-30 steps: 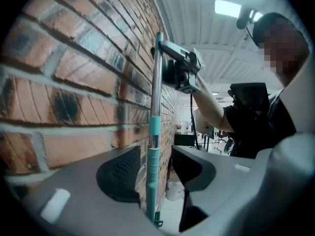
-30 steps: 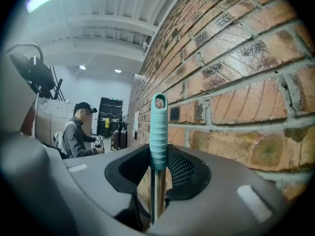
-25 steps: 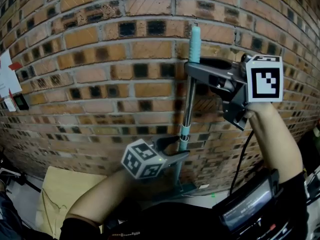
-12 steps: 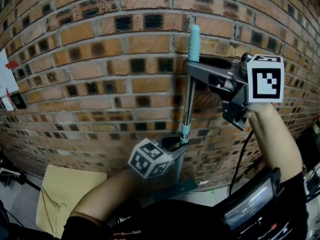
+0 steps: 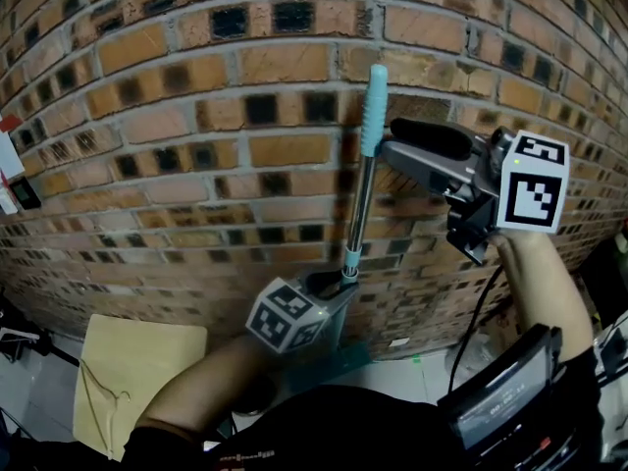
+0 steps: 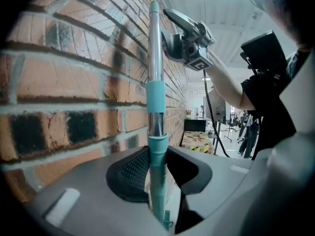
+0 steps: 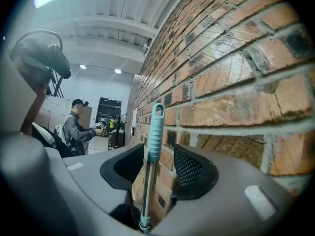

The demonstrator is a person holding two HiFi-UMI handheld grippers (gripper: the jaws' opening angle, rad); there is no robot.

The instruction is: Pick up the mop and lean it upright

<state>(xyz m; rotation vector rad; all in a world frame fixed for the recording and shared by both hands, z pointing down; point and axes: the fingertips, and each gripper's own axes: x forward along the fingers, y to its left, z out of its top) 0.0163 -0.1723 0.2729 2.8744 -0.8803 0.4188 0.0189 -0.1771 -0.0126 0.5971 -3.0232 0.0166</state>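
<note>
We see the mop (image 5: 359, 199) standing nearly upright just beside the brick wall (image 5: 186, 155), its ribbed teal grip (image 7: 155, 132) at the top, though we cannot tell whether it touches the bricks. Our left gripper (image 6: 160, 170) has just been closing, and its jaws now clench the pole low down, at a teal collar (image 6: 158, 149). Our right gripper (image 7: 156, 172), high up by the grip, has just been opening; its jaws are released, with the grip standing in the gap and touching neither pad

Even indoor light, heavy fisheye edges, perhaps slight blur.
</note>
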